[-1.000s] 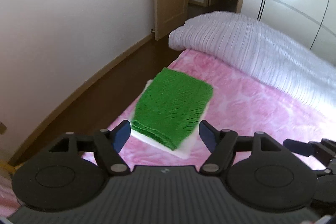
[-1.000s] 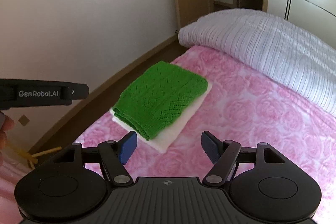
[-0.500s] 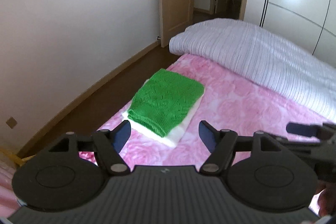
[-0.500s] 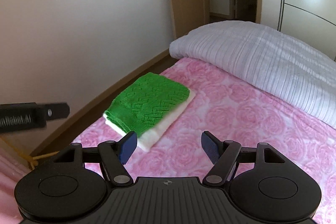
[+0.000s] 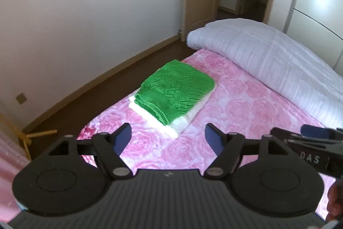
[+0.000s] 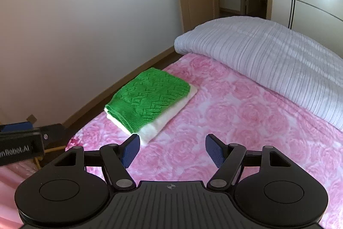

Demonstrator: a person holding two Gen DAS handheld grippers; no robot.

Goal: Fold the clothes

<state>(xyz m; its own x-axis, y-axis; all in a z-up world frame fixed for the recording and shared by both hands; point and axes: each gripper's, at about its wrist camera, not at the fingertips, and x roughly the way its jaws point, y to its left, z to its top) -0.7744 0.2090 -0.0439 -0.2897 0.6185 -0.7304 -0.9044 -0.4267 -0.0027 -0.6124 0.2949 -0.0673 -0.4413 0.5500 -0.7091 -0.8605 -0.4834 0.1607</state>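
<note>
At eleven o'clock on the pink bed (image 6: 246,121): green knit (image 6: 148,98), folded square, zigzag lace pattern, stacked on folded white garment (image 6: 163,121). Left gripper (image 5: 168,138) and right gripper (image 6: 171,150) spread wide, empty, hovering apart from the pile.

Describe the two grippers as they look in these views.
Both are matte black plastic. The left gripper and right gripper each have two blue-padded fingers on hinged links with silver pivot screws, a ribbed central body and two round discs at the sides. White lettering marks their sides: "DAS" and "enRobot.AI". No cables or sleeves show.
</note>
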